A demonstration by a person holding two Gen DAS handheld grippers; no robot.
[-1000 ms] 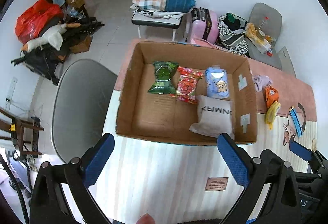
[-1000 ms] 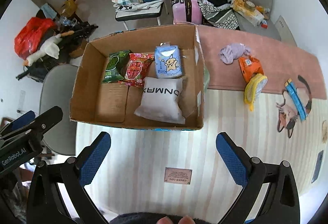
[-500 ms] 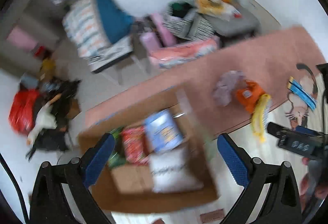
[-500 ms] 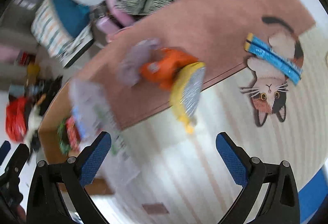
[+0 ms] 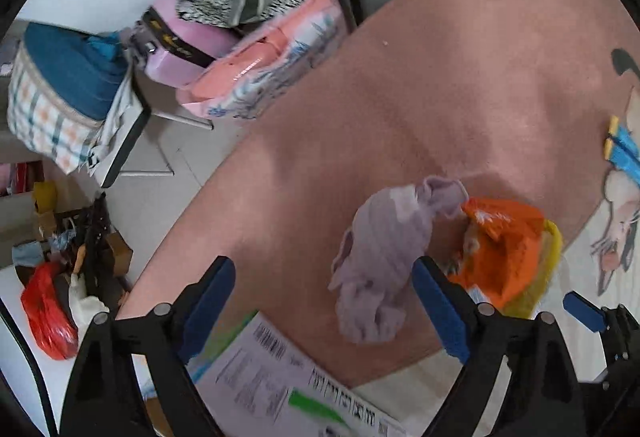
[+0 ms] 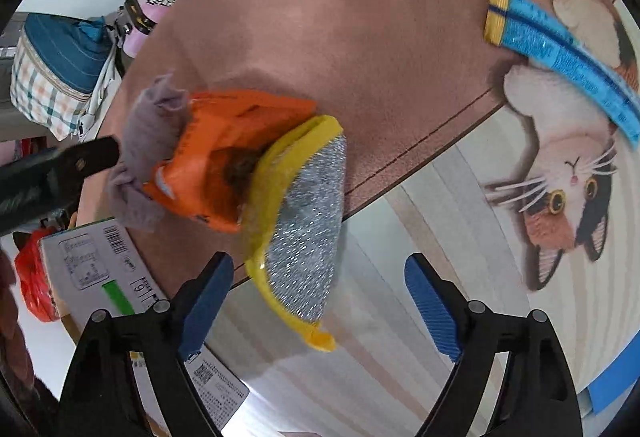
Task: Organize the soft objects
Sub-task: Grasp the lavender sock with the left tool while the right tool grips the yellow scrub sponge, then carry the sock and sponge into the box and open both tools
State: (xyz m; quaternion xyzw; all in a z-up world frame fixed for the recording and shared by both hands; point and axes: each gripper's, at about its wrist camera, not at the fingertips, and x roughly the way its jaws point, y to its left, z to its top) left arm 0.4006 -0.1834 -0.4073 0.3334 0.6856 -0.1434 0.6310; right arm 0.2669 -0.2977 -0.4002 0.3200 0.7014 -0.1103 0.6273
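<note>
A crumpled lilac cloth (image 5: 380, 261) lies on the pink mat, touching an orange packet (image 5: 500, 249) with a yellow-rimmed silver sponge (image 5: 548, 261) behind it. My left gripper (image 5: 324, 301) is open and empty, the cloth just ahead between its fingers. In the right wrist view the silver sponge (image 6: 304, 221) lies over the orange packet (image 6: 224, 157) and the lilac cloth (image 6: 144, 153) is at the left. My right gripper (image 6: 320, 297) is open and empty just below the sponge. The cardboard box's labelled flap (image 5: 280, 385) is at the bottom.
A blue and yellow packet (image 6: 560, 53) lies on the cat-print mat (image 6: 560, 165). The box flap also shows in the right wrist view (image 6: 92, 269). Beyond the table edge are a pink suitcase (image 5: 180, 49), a plaid bag on a chair (image 5: 60, 97) and floor clutter.
Both grippers swung right from above the cardboard box to the pile of cloth, orange packet and sponge on the pink mat, and came closer. Both stayed open.
</note>
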